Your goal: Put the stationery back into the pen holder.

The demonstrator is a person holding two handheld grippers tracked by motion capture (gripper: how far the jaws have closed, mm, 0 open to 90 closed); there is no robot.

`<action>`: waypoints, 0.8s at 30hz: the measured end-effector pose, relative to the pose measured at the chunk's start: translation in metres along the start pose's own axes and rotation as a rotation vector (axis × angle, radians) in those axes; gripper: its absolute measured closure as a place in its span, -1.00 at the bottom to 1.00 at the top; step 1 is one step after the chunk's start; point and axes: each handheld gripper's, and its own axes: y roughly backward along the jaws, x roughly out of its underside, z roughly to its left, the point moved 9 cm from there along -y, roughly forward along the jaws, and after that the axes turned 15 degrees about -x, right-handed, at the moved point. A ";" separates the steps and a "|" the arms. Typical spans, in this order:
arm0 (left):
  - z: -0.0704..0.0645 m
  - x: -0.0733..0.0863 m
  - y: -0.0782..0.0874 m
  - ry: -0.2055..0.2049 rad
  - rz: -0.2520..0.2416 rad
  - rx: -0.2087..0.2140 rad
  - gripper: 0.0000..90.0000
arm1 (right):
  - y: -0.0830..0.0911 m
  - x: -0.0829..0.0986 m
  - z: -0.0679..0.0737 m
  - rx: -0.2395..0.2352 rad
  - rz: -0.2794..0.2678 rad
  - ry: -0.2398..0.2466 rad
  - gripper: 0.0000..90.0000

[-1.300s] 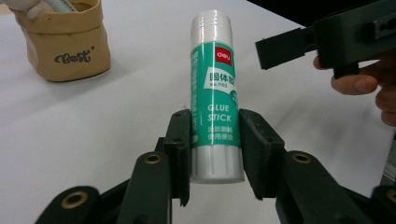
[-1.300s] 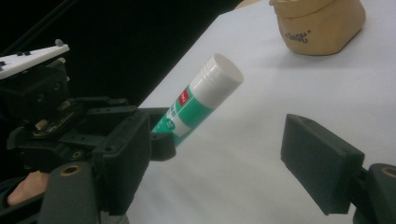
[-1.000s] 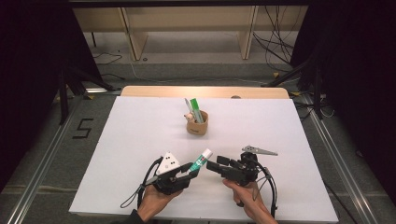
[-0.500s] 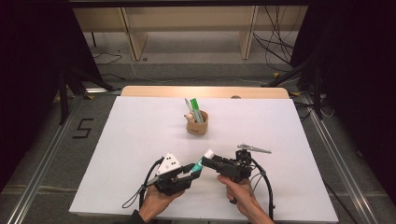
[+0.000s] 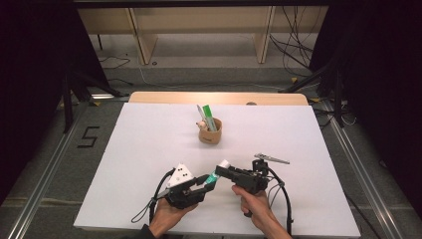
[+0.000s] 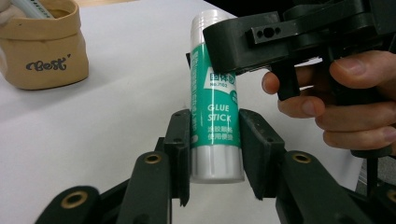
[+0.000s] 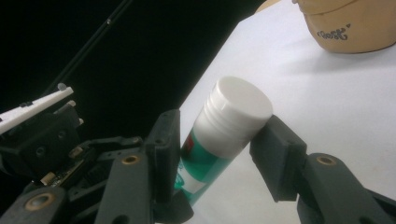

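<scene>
Work sat near the table's (image 5: 149, 149) front edge, bare white surface ahead, left gripper (image 6: 215, 144) clamped on glue stick (image 6: 212, 116), right gripper (image 7: 219, 144) spread around its white cap (image 7: 236, 109), one jaw touching.

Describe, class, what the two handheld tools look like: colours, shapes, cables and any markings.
Both are black pistol-shaped tools with hinged arms on brass-coloured pivots. The left claw carries a white three-cornered plate with dark dots; the right claw has a grey plate. A black cable loops from each. The hands are bare.
</scene>
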 end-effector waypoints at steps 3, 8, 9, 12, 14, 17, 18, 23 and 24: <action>0.000 0.000 0.000 0.009 -0.005 0.007 0.46 | 0.000 -0.001 0.000 -0.014 -0.014 -0.020 0.26; -0.002 0.005 -0.004 0.010 0.000 0.030 0.46 | 0.002 -0.002 0.002 -0.042 -0.041 -0.049 0.44; -0.002 0.006 -0.004 0.021 -0.002 0.040 0.46 | 0.002 -0.002 0.003 -0.042 -0.041 -0.049 0.46; -0.003 0.005 -0.001 0.017 -0.003 0.061 0.40 | 0.001 -0.002 0.006 -0.043 -0.047 -0.026 0.47; -0.005 0.003 0.003 0.010 0.001 0.080 0.06 | 0.001 -0.003 0.009 -0.031 -0.043 0.008 0.47; -0.005 0.002 0.006 0.004 0.014 0.079 -0.19 | 0.002 -0.007 0.015 -0.013 -0.035 0.070 0.47; -0.004 0.003 0.007 0.002 0.022 0.078 -0.24 | 0.003 -0.008 0.017 -0.007 -0.033 0.091 0.47; 0.011 0.007 0.012 0.019 0.019 0.063 -0.40 | 0.006 -0.016 0.023 0.038 -0.027 0.188 0.47; 0.014 0.008 0.013 0.025 0.021 0.062 -0.43 | 0.007 -0.018 0.023 0.053 -0.022 0.208 0.47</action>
